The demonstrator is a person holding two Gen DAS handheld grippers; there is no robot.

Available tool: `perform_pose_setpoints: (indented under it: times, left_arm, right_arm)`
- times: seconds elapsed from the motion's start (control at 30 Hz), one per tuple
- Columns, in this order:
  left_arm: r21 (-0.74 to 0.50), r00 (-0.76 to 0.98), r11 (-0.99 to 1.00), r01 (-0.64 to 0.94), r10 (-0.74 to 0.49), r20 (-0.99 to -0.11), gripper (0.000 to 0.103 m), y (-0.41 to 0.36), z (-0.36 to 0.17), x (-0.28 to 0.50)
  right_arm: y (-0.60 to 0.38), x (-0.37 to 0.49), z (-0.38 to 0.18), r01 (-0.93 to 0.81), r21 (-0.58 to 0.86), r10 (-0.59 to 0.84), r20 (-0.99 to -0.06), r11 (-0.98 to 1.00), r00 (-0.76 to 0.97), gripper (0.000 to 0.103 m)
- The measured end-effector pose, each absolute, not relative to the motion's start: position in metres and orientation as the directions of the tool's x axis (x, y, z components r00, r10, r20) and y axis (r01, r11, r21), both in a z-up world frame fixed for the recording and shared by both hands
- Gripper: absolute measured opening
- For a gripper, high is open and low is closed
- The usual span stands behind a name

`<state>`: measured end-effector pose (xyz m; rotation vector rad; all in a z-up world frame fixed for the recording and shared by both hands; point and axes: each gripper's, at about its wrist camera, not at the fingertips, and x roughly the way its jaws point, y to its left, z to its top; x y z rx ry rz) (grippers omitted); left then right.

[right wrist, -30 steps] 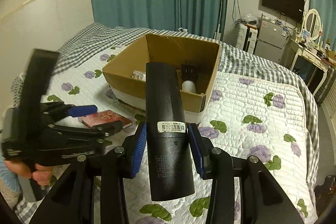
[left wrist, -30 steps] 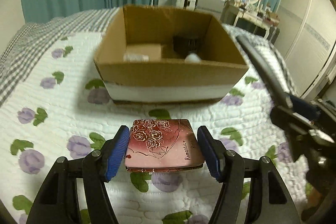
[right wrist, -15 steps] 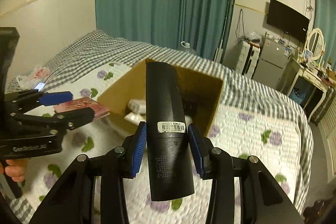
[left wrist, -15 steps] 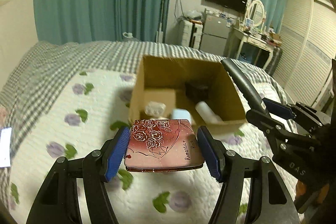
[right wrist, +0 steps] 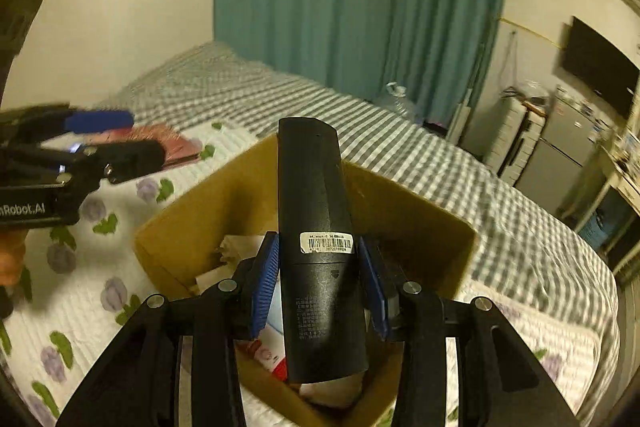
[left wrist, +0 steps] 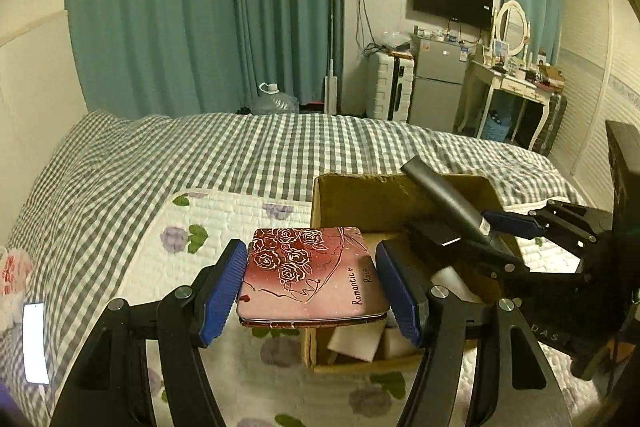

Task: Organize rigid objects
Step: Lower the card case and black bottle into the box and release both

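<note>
My left gripper is shut on a flat red tin with a gold rose pattern, held in the air at the left edge of an open cardboard box. My right gripper is shut on a long black remote with a barcode label, held above the open box. The remote and right gripper show at the right of the left wrist view. The left gripper and tin show at the left of the right wrist view. The box holds white and dark items.
The box sits on a bed with a floral quilt over a grey checked cover. Teal curtains, a small fridge, a suitcase and a dressing table stand behind. A phone lies at the left.
Both grippers have risen and moved forward over the box with their objects. The box now lies right below them instead of ahead.
</note>
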<state>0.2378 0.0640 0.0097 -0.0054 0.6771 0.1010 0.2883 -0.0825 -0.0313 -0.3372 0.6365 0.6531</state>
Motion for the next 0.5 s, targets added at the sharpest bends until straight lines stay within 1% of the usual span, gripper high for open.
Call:
perform_pose_setpoints:
  times: [0.07, 0.13, 0.2, 0.23, 0.27, 0.37, 0.43, 0.5]
  left_arm:
    - [0.032, 0.768, 0.996, -0.088, 0.088, -0.634, 0.068, 0.063, 0.002, 0.246]
    - [0.035, 0.760, 0.996, -0.084, 0.087, -0.644, 0.068, 0.061, -0.006, 0.251]
    - [0.036, 0.754, 0.997, -0.075, 0.080, -0.652, 0.068, 0.058, -0.012, 0.255]
    - [0.039, 0.749, 0.997, -0.071, 0.079, -0.658, 0.068, 0.057, -0.015, 0.256]
    - [0.040, 0.746, 0.997, -0.066, 0.076, -0.661, 0.068, 0.055, -0.017, 0.257]
    - [0.041, 0.747, 0.998, -0.042, 0.058, -0.662, 0.068, 0.049, -0.017, 0.259]
    - [0.036, 0.752, 0.999, -0.021, 0.040, -0.658, 0.068, 0.043, -0.015, 0.262]
    - [0.022, 0.749, 1.000, 0.007, 0.010, -0.663, 0.069, 0.037, -0.015, 0.270]
  right_arm:
    - [-0.083, 0.294, -0.037, -0.637, -0.096, 0.445, -0.637, 0.765, 0.629, 0.039]
    - [-0.087, 0.299, -0.040, -0.609, -0.057, 0.445, -0.629, 0.791, 0.637, 0.040]
    - [-0.095, 0.300, -0.041, -0.580, -0.022, 0.442, -0.623, 0.814, 0.645, 0.050]
    - [-0.099, 0.298, -0.041, -0.555, -0.026, 0.421, -0.622, 0.831, 0.660, 0.061]
    - [-0.103, 0.295, -0.039, -0.539, -0.037, 0.403, -0.621, 0.841, 0.672, 0.062]
    - [-0.110, 0.284, -0.031, -0.463, -0.101, 0.310, -0.615, 0.881, 0.725, 0.062]
    - [-0.114, 0.274, -0.022, -0.406, -0.136, 0.255, -0.589, 0.904, 0.767, 0.063]
    - [-0.119, 0.268, -0.014, -0.370, -0.144, 0.231, -0.564, 0.918, 0.793, 0.065]
